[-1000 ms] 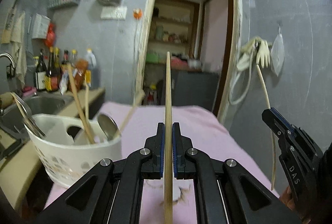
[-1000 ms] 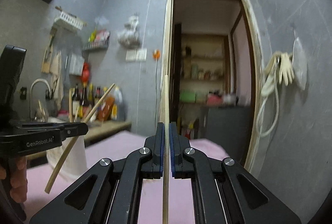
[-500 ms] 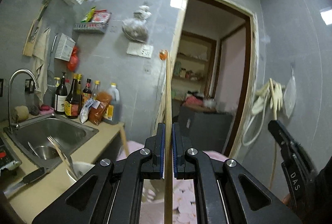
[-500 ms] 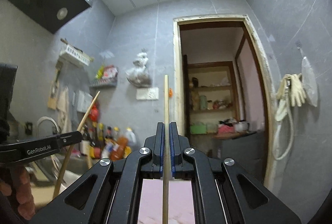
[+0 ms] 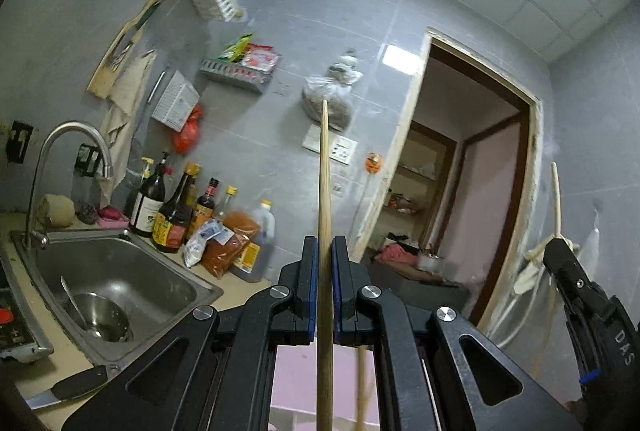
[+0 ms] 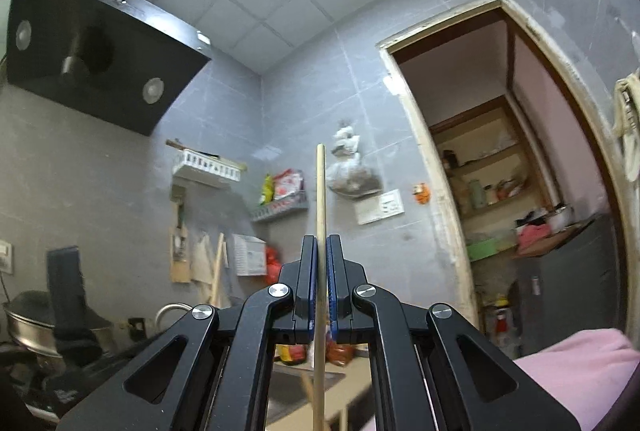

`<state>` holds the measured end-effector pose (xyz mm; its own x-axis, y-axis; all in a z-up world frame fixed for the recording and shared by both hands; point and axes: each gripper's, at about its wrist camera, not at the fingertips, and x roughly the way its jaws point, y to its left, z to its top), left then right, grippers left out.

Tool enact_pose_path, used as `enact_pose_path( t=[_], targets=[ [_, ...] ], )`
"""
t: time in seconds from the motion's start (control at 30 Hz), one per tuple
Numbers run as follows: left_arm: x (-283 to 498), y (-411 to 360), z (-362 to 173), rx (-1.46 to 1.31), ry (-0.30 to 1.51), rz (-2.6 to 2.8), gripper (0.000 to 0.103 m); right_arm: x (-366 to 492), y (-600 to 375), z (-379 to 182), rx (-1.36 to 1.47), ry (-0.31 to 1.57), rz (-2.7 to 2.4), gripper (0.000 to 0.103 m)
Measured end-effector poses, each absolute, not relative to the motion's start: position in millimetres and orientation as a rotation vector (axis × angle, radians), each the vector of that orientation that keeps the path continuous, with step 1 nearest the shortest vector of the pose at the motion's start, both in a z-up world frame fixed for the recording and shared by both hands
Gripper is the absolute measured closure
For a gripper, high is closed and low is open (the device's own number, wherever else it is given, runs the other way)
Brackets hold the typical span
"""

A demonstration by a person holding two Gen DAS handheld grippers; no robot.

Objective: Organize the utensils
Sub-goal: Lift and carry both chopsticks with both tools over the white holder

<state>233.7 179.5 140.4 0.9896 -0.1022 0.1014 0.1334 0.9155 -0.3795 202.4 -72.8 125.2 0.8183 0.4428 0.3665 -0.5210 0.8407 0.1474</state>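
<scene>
- The left black two-finger gripper (image 5: 324,251) is clamped on a long pale wooden chopstick (image 5: 323,183) pointing to 12 o'clock.
- The right black gripper (image 6: 319,251) pinches a second thin wooden chopstick (image 6: 320,191), upright.
- A stainless steel sink (image 5: 132,271) lies at 9 o'clock in the left view.

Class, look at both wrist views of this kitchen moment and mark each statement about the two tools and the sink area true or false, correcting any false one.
1. The left tool is closed on a wooden chopstick. True.
2. The right tool is open and holds nothing. False: it is shut on a second chopstick.
3. A spoon lies in the steel sink. True.
4. The faucet is running water. False: no water shows.
5. Bottles stand on the counter beside the sink. True.
6. The range hood is white. False: it is black.
</scene>
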Motion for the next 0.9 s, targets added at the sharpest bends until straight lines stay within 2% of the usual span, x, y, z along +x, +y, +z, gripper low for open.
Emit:
enact_pose_path(
  t=[0.37, 0.63, 0.9],
  targets=[
    [250.3, 180.7, 114.8, -0.412, -0.078, -0.083, 0.098, 236.2, -63.2, 97.8, 0.262, -0.233, 0.578, 0.100],
    [249.9, 216.2, 108.3, -0.539, -0.092, -0.063, 0.098, 242.0, -63.7, 92.2, 0.281, -0.227, 0.583, 0.100],
    [250.3, 207.3, 100.3, -0.491, -0.092, -0.032, 0.098, 245.0, -56.7, 88.1, 0.273, -0.214, 0.585, 0.100]
  ],
)
